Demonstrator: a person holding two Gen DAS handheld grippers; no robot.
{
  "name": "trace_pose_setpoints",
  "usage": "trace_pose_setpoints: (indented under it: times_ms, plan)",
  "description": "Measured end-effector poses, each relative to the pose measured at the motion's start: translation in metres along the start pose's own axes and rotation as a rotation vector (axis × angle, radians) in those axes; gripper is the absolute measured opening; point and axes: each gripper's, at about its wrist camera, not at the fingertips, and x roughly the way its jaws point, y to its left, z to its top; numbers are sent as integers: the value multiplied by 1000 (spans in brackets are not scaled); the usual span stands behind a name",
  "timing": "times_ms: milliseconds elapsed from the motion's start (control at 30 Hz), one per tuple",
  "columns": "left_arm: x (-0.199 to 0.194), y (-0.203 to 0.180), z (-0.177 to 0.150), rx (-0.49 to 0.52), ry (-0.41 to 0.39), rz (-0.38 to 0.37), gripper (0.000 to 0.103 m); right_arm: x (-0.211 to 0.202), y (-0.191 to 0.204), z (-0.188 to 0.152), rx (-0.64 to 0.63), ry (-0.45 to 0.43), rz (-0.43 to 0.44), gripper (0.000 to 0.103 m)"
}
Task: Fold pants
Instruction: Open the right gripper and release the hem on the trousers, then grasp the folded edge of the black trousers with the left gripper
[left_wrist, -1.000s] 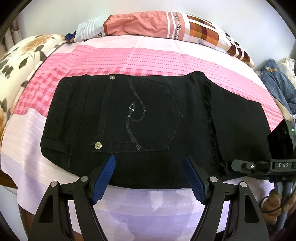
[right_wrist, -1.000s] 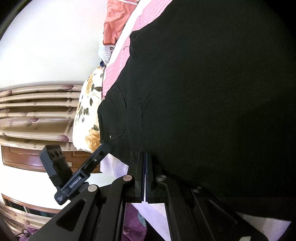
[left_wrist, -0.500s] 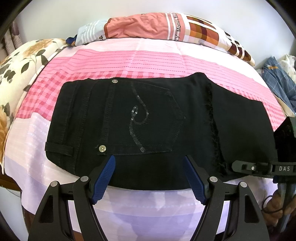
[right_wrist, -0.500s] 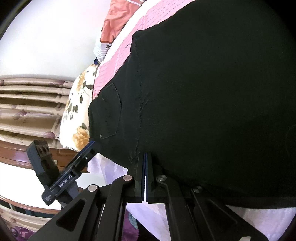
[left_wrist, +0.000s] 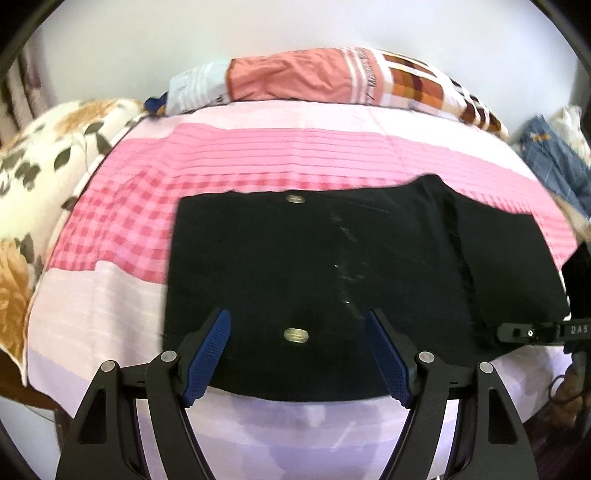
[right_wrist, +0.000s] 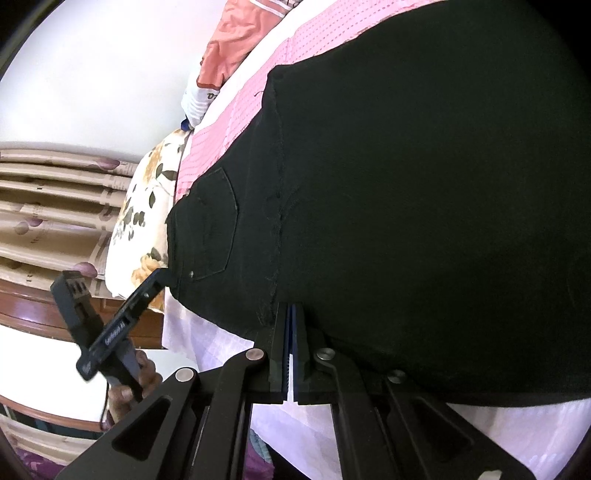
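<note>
Bright even daylight, left view motion-blurred, strong fisheye bending, dark corners

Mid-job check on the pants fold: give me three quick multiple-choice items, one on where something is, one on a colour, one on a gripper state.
1. Where do the black pants lie?
A. on the pink checked bedsheet
B. on a wooden floor
C. over a chair back

2. What colour are the pads on the left gripper fingers?
A. red
B. blue
C. white

3. How does the right gripper stand?
A. wide open above the pants
B. shut at the pants' near edge
C. out of sight

Answers:
1 A, the sheet shows around the pants on all visible sides.
2 B, both inner pads are blue in the left wrist view.
3 B, its fingers meet with no gap at the cloth's near edge.
</note>
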Motion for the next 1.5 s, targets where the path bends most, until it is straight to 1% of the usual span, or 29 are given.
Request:
trace_pose_setpoints:
  times_ms: [100,200,233,300,400,467,500,567,633,667,700,733,833,900,933,1000,1033,1067,1100,1200,1233,1333,1400,1500]
  plan:
    - [10,39,3,-64,36,-112,76,0,3,-1,-13,-10,-18,0]
    - [20,75,6,-117,57,-268,76,-1,7,-1,-37,-11,-45,0]
    - [22,80,7,-120,60,-275,76,0,9,-1,-43,-12,-54,0]
    - [29,95,12,-115,69,-258,76,0,9,-2,-47,-13,-58,1]
    - [47,115,18,-120,112,-318,76,0,8,-1,-28,-12,-39,8]
    - [54,121,19,-126,128,-351,75,1,7,-1,-9,-12,-27,10]
    - [58,122,20,-112,135,-377,75,1,6,-1,1,-12,-23,10]
    - [65,122,24,-79,149,-399,75,2,7,-1,10,-14,-25,11]
    - [68,118,30,-39,156,-454,76,4,10,-1,10,-17,-33,11]
    - [70,115,33,-17,172,-472,75,4,10,-1,11,-17,-37,11]
    - [75,112,36,8,205,-477,75,4,11,0,13,-17,-41,11]
    - [77,113,40,13,213,-496,75,5,11,0,19,-17,-44,11]
    - [88,127,50,-40,284,-609,75,5,11,0,37,-18,-47,14]
    - [93,132,53,-43,309,-659,75,5,13,0,38,-19,-47,20]
    - [94,130,54,-29,311,-665,75,4,15,-1,36,-21,-46,22]
    - [94,124,55,9,312,-679,75,6,19,0,31,-25,-38,35]
    - [94,121,55,24,310,-686,75,7,22,0,25,-27,-37,38]
    - [95,118,56,40,307,-690,75,8,25,1,17,-28,-41,45]
    - [96,115,57,60,304,-687,74,9,29,1,4,-29,-44,51]
    - [96,110,58,86,289,-660,67,12,39,1,-30,-25,-61,61]
    - [100,107,60,86,283,-658,65,13,42,1,-39,-24,-70,62]
    - [104,115,61,34,290,-698,65,14,47,0,-49,-28,-96,65]
    - [105,115,61,26,292,-694,65,15,49,0,-52,-31,-108,68]
    - [102,110,58,52,266,-676,65,15,52,-2,-60,-31,-119,74]
